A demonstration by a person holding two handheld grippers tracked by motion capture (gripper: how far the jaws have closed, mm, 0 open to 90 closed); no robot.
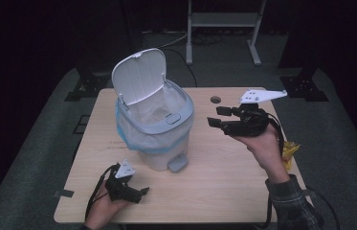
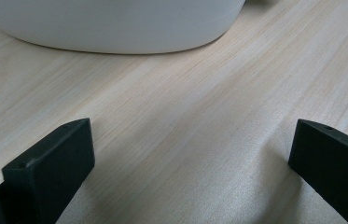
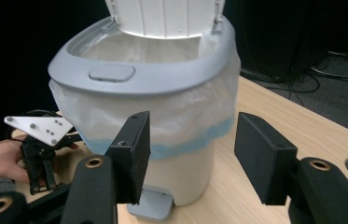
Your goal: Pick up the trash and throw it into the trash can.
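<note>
Your left gripper [image 1: 135,192] sat low on the table [image 1: 224,191], jaws wide, nothing between. The pedal bin [image 1: 159,129] stood mid-table, lid up, contents hidden by the liner. Your right gripper [image 1: 220,117] hovered beside it, jaws partway apart, empty.

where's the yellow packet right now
In the high view, the yellow packet lies at the table's right edge, just beyond the person's right wrist.

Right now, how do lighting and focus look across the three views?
High view: table lit, surroundings nearly black, slightly soft. Left gripper view: sharp wood grain, soft sheen between the jaws, bin base blurred up close. Right gripper view: bin clear, near jaws a bit soft, background dark.
</note>
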